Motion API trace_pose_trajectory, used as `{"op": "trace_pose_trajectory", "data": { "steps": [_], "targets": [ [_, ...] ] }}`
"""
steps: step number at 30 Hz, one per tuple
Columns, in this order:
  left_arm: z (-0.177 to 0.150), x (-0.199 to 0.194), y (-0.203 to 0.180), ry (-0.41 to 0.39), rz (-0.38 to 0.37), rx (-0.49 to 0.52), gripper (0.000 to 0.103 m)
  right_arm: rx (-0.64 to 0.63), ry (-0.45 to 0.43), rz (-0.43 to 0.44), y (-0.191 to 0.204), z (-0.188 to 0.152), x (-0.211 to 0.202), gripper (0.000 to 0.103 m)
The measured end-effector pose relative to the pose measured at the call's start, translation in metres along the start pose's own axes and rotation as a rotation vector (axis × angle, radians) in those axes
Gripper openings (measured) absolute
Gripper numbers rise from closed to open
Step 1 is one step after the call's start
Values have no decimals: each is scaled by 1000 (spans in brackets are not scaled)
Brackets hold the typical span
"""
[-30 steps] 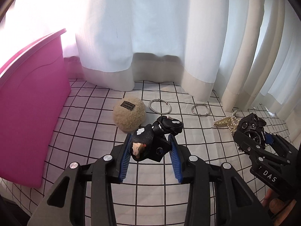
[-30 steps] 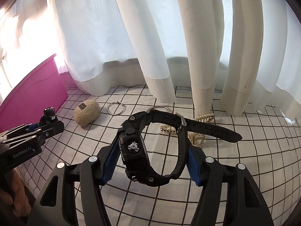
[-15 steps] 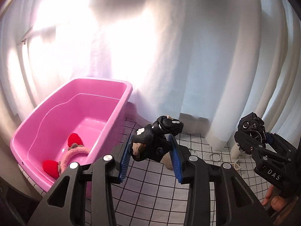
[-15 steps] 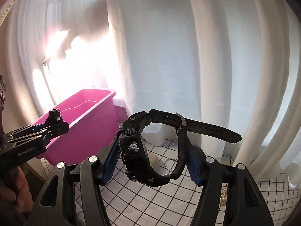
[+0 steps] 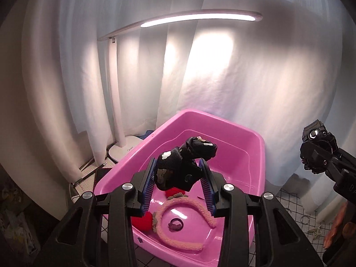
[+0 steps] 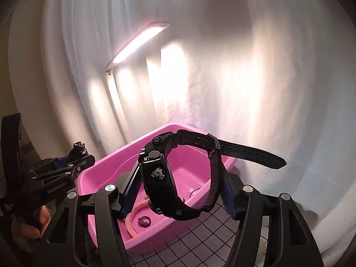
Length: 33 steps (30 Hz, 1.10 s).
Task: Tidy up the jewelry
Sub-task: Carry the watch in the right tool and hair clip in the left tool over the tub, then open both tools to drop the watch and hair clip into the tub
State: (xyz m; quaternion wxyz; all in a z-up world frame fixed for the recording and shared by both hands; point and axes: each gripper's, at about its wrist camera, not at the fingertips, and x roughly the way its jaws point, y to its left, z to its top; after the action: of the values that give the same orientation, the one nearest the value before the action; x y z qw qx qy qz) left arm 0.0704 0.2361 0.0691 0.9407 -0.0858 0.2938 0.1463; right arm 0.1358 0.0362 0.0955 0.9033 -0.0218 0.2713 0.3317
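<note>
Left gripper (image 5: 179,183) clamps a small black charm (image 5: 178,166) with white spots, held above the pink tub (image 5: 240,138). Right gripper (image 6: 181,191) pinches a chunky black watch (image 6: 169,178), perforated strap trailing right, also above the tub, which holds a fuzzy pink headband (image 5: 184,242).

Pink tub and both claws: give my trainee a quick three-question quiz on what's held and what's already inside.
1. True or false: the right claw is shut on a black watch.
2. Multiple choice: what does the left claw hold? A) a metal ring B) a black hair clip C) a pearl chain
3. Fill in: lying in the pink tub is a fuzzy pink ____ with red hearts.

Key: 1 true; 2 B; 3 headband.
</note>
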Motion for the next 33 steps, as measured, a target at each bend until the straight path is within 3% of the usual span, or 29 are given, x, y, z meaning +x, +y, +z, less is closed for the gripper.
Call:
{"op": "trace_pose_trajectory", "data": {
  "steps": [5, 13, 26, 27, 31, 33],
  "targets": [
    [-4, 29, 16, 55, 21, -14, 38, -25, 89, 44, 19, 9, 52, 61],
    [-14, 80, 33, 196, 43, -35, 38, -35, 269, 38, 25, 1, 126, 61],
    [-24, 115, 42, 316, 56, -37, 41, -25, 486, -44, 24, -15, 190, 61],
    [-23, 115, 43, 312, 56, -42, 43, -24, 502, -54, 24, -16, 192, 61],
    [-19, 109, 42, 291, 69, -46, 80, -40, 535, -74, 25, -16, 199, 62],
    [-19, 106, 41, 281, 76, -33, 81, -36, 526, -76, 26, -15, 197, 63]
  ]
}}
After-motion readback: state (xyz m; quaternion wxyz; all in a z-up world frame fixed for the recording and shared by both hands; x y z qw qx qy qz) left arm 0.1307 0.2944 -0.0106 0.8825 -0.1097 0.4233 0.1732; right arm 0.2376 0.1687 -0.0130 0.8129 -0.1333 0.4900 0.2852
